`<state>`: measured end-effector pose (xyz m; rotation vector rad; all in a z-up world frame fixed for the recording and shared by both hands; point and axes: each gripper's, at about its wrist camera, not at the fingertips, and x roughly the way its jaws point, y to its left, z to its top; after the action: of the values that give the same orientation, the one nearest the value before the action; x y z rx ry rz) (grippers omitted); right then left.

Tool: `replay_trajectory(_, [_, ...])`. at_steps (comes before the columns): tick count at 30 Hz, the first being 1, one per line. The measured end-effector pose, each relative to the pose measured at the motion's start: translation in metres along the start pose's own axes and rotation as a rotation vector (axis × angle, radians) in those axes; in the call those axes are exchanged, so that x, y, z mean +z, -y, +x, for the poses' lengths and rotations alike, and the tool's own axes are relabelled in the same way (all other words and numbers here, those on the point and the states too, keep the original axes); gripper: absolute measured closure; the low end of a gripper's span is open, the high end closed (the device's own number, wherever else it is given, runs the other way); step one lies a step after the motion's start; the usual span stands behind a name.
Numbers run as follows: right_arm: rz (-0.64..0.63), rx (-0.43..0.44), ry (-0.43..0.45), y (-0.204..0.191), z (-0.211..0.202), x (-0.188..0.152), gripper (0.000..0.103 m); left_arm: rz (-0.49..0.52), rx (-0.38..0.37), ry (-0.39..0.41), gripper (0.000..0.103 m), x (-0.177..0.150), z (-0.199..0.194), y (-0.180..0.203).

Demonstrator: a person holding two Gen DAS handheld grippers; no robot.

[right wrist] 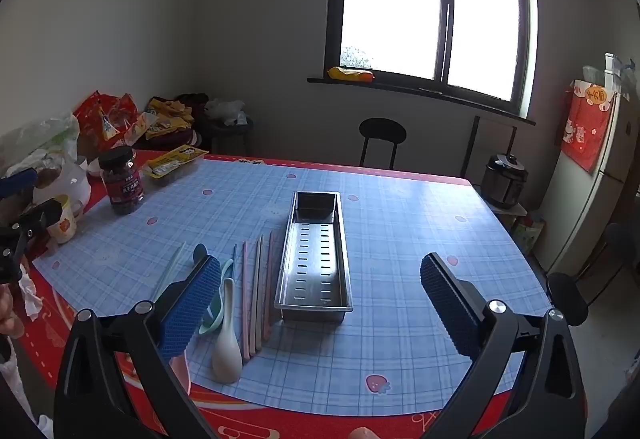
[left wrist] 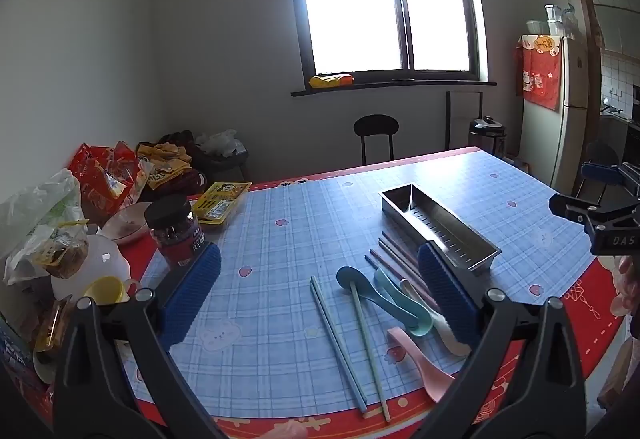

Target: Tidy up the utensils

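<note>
My perforated steel tray (right wrist: 316,259) sits mid-table, long axis running away from me, chopsticks (right wrist: 256,295) lying parallel just left of it. Only my left view shows the pink spoon (left wrist: 420,359) fully. My left gripper (left wrist: 320,291) and right gripper (right wrist: 320,303) both gape wide, holding nothing.

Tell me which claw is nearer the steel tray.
Right, though not by much. The right claw hangs open directly in front of the steel tray. The left claw, also open, sits over the spoons, with the tray off to its right.
</note>
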<state>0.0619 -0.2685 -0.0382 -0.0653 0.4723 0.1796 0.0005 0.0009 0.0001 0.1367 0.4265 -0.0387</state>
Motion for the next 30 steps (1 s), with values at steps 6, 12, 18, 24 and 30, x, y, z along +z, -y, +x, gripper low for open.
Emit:
replay_trajectory(6, [-0.003,-0.001,-0.005,0.0017,0.0002,0.0005,0.005,0.006,-0.001,0.0,0.006,0.0009,0.0003,0.001])
replay_trajectory(12, [-0.004,-0.01,-0.008,0.0019,0.0001,0.0014,0.005,0.007,0.001,0.011,0.006,-0.0006,-0.0027,0.0047])
replay_trajectory(18, [0.0,-0.012,-0.006,0.0033,-0.0002,0.0001,0.005,0.003,-0.005,0.004,0.006,-0.0011,-0.0039,0.0032])
replay_trajectory(24, [0.002,-0.013,-0.01,0.0039,-0.0004,-0.0007,0.005,-0.001,-0.005,0.002,0.006,0.0001,-0.0049,0.0001])
replay_trajectory(30, [0.005,-0.011,-0.013,0.0042,0.0005,-0.0008,0.005,-0.002,-0.005,0.003,0.006,-0.0001,-0.005,-0.0008])
